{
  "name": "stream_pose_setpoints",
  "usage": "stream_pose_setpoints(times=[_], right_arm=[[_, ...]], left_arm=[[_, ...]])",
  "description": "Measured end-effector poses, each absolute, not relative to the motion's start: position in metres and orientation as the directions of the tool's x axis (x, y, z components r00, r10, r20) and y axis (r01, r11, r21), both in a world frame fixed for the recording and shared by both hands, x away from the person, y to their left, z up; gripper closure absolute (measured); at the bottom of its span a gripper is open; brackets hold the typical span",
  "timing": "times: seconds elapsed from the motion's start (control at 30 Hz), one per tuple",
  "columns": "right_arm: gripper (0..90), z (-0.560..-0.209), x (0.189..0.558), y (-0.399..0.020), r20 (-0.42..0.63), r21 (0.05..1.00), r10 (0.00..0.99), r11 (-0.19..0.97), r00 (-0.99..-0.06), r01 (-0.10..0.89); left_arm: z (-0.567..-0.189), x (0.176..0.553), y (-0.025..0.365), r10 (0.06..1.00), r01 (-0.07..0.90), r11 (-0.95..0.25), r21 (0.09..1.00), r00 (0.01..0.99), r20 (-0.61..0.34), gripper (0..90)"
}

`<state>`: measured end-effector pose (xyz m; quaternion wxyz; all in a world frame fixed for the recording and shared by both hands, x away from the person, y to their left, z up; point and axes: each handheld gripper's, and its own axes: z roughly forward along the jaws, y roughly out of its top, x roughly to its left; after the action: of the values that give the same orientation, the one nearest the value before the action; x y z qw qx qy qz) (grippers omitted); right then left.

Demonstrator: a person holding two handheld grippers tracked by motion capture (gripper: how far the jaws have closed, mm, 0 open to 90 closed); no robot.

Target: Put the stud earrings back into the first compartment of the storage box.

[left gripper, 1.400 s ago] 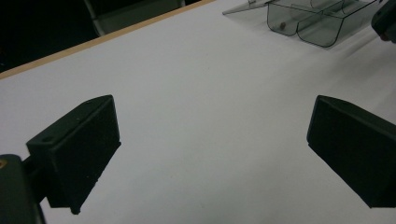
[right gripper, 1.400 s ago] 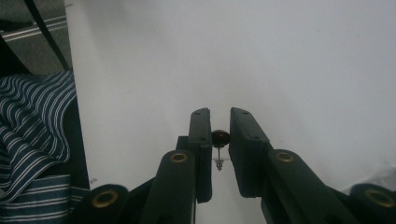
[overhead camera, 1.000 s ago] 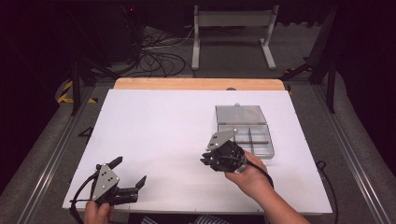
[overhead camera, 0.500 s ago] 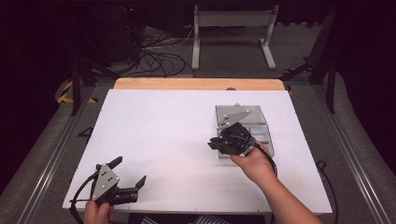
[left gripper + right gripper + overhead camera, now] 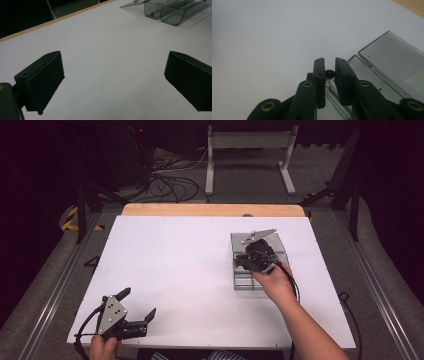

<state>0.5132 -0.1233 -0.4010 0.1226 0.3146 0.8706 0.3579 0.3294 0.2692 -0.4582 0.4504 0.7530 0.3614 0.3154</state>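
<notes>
Pin with dark red head pinched between your right gripper jaws, over the clear compartment box.
Its shaft hangs toward 6 o'clock, into the box's near edge. Your left gripper rests wide open and empty at the table's 7 o'clock corner, well apart.

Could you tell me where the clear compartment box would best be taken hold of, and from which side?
Probably the clear compartment box is best taken by its near wall, with the gripper coming from above, jaws straddling the thin upright rim. The lid lies folded open flat on the far side, and the right gripper holds a small dark bead above the tray.
</notes>
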Motion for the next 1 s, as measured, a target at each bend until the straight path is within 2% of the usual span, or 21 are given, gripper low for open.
stream_pose_setpoints(times=[0.6, 1.0], right_arm=[[79.5, -0.43, 0.544, -0.138, 0.035, 0.662, 0.703, 0.516, -0.71, 0.544], [79.5, -0.443, 0.55, -0.137, 0.029, 0.62, 0.714, 0.536, -0.699, 0.573]], left_arm=[[-0.458, 0.329, 0.27, 0.827, 0.259, -0.337, 0.905, 0.541, 0.153, 3.0], [-0.458, 0.329, 0.27, 0.826, 0.259, -0.337, 0.905, 0.542, 0.153, 3.0]])
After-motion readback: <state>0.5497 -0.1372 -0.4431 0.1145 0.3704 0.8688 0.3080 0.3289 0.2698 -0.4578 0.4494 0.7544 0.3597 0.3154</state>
